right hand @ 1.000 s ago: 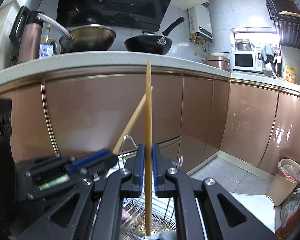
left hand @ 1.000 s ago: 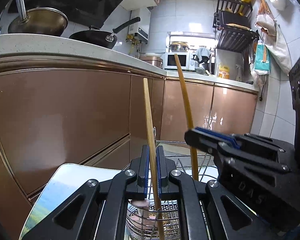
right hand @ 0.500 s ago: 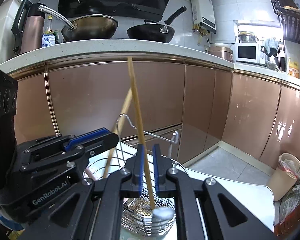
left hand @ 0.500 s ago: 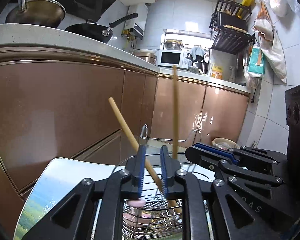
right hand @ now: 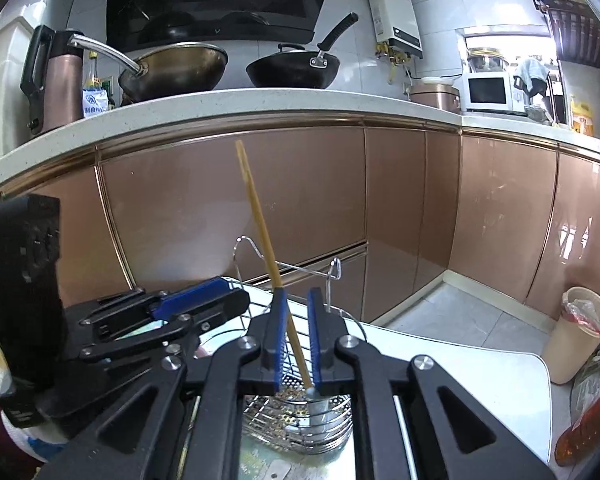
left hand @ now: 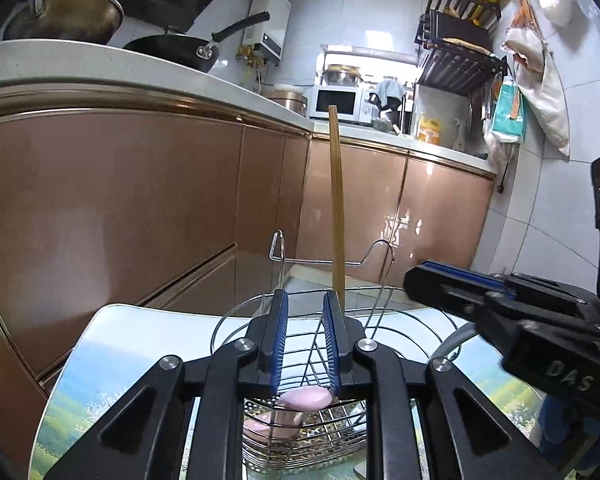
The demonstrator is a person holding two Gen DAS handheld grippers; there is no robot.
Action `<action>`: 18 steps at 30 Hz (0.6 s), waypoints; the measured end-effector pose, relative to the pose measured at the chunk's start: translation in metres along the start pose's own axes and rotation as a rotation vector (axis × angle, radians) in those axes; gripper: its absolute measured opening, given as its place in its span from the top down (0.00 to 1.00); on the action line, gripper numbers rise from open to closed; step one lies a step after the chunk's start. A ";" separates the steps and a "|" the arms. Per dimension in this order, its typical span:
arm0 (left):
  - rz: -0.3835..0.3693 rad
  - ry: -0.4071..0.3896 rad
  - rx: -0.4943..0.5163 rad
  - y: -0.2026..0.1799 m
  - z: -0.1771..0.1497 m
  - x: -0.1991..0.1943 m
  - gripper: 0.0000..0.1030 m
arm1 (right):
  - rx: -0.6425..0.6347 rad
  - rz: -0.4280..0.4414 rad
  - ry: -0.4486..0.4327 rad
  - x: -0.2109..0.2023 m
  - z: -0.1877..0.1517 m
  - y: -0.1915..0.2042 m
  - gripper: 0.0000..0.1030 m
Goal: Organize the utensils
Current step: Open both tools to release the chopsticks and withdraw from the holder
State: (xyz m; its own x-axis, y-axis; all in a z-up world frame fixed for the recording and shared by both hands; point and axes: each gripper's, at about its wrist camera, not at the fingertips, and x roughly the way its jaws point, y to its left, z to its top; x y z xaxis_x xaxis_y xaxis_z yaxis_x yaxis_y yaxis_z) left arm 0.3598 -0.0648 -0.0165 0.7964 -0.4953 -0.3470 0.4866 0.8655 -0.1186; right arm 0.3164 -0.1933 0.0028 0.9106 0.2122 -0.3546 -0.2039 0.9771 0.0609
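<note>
The left claw (left hand: 304, 334) is open, with nothing between its blue pads. It hangs over a round silver wire basket (left hand: 300, 448) on the tabletop (left hand: 112, 344) with a landscape picture. One long wooden chopstick (right hand: 268, 248) stands tilted in the basket. The right claw (right hand: 296, 336) is open a little around it, and its pads do not press it.

A wire utensil basket (left hand: 300, 432) is sitting on a small table (left hand: 112, 360) in front of the cabinet fronts (left hand: 120, 200) — a chopstick (left hand: 337, 208) is standing in it, leaning against its far rim. The left gripper (left hand: 305, 336) is hovering over the basket's near side, the right gripper (left hand: 452, 280) just to its right. Behind, on the counter (right hand: 260, 104), two woks are sitting side by side — a microwave (right hand: 488, 92) farther right.
</note>
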 end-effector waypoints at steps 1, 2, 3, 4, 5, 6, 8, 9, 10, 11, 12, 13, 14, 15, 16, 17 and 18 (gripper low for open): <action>0.000 0.001 0.002 -0.001 0.000 0.000 0.84 | 0.001 0.003 -0.002 -0.002 0.001 0.001 0.90; -0.004 0.003 -0.001 -0.001 0.001 0.000 0.84 | 0.002 0.006 -0.004 -0.005 0.001 0.001 0.90; -0.007 0.004 -0.005 -0.002 0.001 0.000 0.84 | 0.001 0.007 -0.007 -0.008 0.002 0.002 0.90; -0.011 0.003 -0.013 -0.002 0.002 -0.001 0.84 | -0.001 0.008 -0.008 -0.011 0.002 0.002 0.90; -0.012 -0.004 -0.016 -0.003 0.003 -0.003 0.84 | -0.003 0.010 -0.008 -0.013 0.003 0.002 0.90; -0.011 -0.012 -0.017 -0.004 0.004 -0.006 0.83 | -0.005 0.011 -0.008 -0.016 0.003 0.003 0.90; -0.017 -0.021 -0.024 -0.005 0.009 -0.010 0.74 | -0.007 0.010 -0.011 -0.023 0.004 0.004 0.90; -0.020 -0.026 -0.028 -0.006 0.012 -0.012 0.73 | -0.006 0.011 -0.010 -0.027 0.004 0.004 0.90; -0.020 -0.033 -0.030 -0.007 0.016 -0.016 0.72 | -0.006 0.011 -0.008 -0.031 0.005 0.005 0.90; -0.020 -0.038 -0.031 -0.008 0.019 -0.020 0.70 | -0.010 0.007 -0.003 -0.035 0.005 0.006 0.90; -0.023 -0.041 -0.032 -0.009 0.022 -0.024 0.69 | -0.014 0.004 0.002 -0.038 0.005 0.006 0.90; -0.026 -0.045 -0.031 -0.010 0.025 -0.029 0.67 | -0.019 0.003 0.009 -0.044 0.004 0.006 0.90; -0.030 -0.048 -0.029 -0.011 0.027 -0.035 0.65 | -0.024 0.003 0.016 -0.049 0.003 0.007 0.90; -0.030 -0.049 -0.029 -0.012 0.028 -0.039 0.63 | -0.028 0.001 0.029 -0.054 0.002 0.007 0.90; -0.036 -0.048 -0.032 -0.013 0.031 -0.045 0.61 | -0.029 0.005 0.044 -0.061 -0.001 0.007 0.90; -0.045 -0.046 -0.035 -0.015 0.032 -0.052 0.60 | -0.030 0.018 0.060 -0.068 -0.004 0.007 0.90; -0.047 -0.037 -0.031 -0.017 0.033 -0.058 0.60 | -0.032 0.028 0.076 -0.072 -0.006 0.008 0.90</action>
State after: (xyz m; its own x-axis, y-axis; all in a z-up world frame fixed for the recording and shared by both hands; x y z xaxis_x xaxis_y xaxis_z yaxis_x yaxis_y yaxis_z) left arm 0.3173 -0.0537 0.0365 0.7860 -0.5374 -0.3055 0.5129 0.8428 -0.1630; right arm 0.2467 -0.2007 0.0230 0.8746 0.2365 -0.4232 -0.2414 0.9695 0.0428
